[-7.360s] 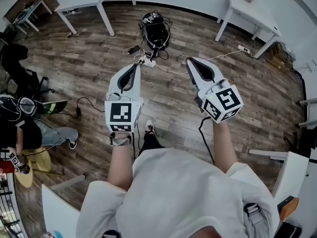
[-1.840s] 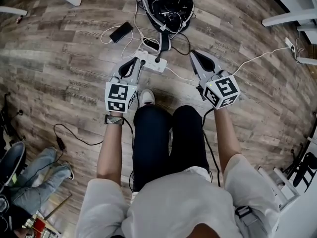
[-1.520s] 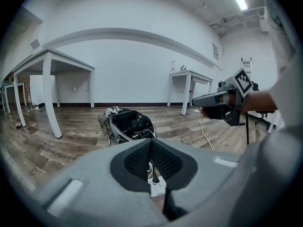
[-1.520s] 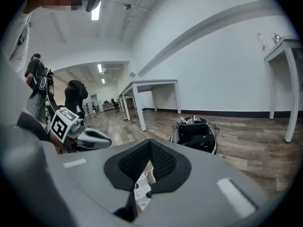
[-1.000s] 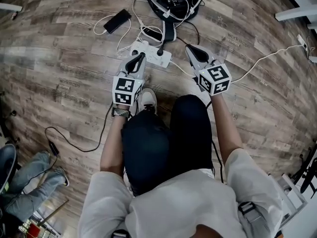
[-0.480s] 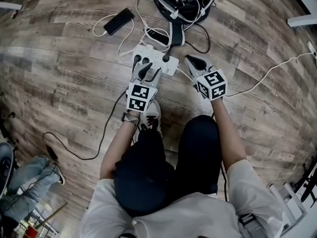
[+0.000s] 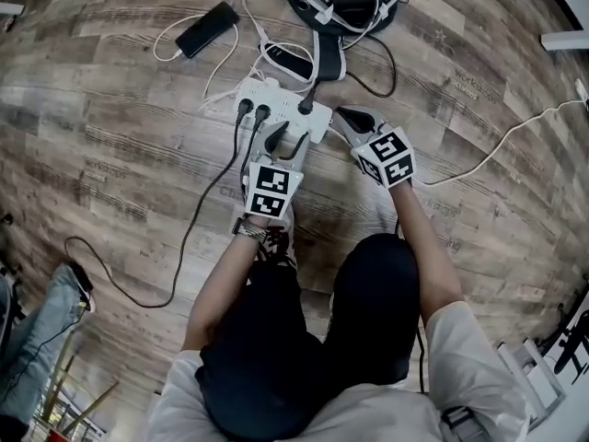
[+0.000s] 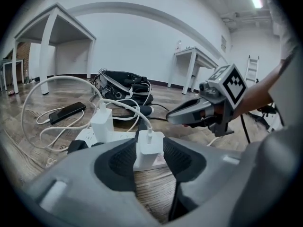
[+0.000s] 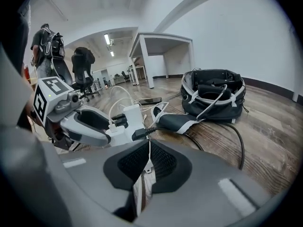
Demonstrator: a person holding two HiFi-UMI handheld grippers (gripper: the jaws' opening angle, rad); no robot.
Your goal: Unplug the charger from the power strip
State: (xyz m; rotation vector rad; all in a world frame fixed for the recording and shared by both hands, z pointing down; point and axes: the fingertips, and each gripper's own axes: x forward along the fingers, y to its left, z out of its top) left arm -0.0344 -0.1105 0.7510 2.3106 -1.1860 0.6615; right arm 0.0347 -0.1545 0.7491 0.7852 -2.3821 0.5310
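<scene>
white square charger point(image 8: 148, 148), plugged upright into the long white power strip point(image 7: 281, 106) on the wood floor point(image 7: 120, 109), is now flanked, not pressed, by the lowered left gripper point(image 7: 287, 142), its jaws just opened; the right gripper point(image 7: 344, 118), also lowered, is kept closed just beside the strip.

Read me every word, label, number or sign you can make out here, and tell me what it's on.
No text here reads clearly.
Floor plank stamp: dark print, too small and blurred to read.
Left marker cube: black-and-white square pattern, no words.
Right marker cube: same kind of pattern, no words.
White charger and power strip: no legible print.
</scene>
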